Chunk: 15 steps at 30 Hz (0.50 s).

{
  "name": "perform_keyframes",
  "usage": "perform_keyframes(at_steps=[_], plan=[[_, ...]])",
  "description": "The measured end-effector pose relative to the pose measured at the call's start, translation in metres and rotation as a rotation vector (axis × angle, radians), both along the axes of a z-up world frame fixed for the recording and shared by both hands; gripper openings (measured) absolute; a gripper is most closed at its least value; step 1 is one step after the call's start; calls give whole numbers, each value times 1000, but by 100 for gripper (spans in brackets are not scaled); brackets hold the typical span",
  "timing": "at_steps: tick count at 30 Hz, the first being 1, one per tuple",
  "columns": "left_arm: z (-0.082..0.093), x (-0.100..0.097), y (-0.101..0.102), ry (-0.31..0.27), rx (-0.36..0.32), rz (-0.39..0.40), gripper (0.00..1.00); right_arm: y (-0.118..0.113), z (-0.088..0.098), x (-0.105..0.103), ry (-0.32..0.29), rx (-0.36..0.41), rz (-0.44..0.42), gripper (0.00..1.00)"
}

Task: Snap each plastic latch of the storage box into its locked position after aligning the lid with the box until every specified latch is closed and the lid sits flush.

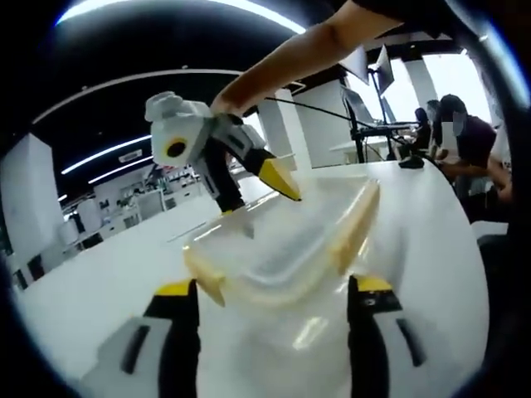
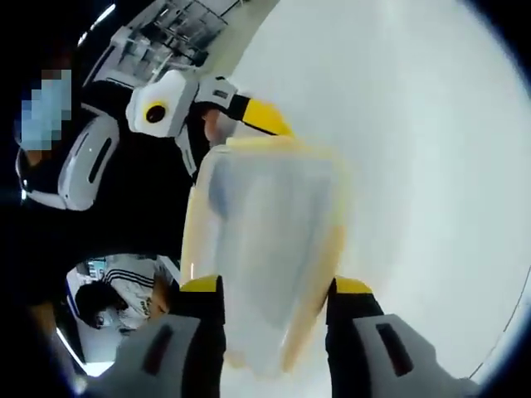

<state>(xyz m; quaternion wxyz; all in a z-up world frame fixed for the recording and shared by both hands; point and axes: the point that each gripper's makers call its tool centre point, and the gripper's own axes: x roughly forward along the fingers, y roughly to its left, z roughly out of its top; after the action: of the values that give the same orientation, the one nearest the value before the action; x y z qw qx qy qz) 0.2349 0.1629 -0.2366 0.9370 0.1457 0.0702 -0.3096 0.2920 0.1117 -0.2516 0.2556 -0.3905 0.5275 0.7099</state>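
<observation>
storage box flanked by both grippers

lying lengthwise straight ahead between spread jaws of left gripper and right gripper (neither clamped); yellow latch right of left gripper.

A white bench is spreading wide and glossy under bright light. Long light strips are glowing across a dark ceiling. White pillars are standing behind, and shelves are lining the far side. People are sitting at a desk with a monitor.
</observation>
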Motion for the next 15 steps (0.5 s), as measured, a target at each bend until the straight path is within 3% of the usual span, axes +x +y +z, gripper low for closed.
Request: perform_keyframes(at_steps=[5,7,12,15], plan=[[-1,1,2,3,-6,-3,72,4,2,-1,35,68,-34,50],[-3,1,3,27,-12,-4,72,6,2,-6,36,119,-55,53],[-2,2,3,19,-13,-4,72,10,10,-9,30,292,-130,56],[-2,1,3,20,-13,0,71,7,12,-10,18,349,-140,57]])
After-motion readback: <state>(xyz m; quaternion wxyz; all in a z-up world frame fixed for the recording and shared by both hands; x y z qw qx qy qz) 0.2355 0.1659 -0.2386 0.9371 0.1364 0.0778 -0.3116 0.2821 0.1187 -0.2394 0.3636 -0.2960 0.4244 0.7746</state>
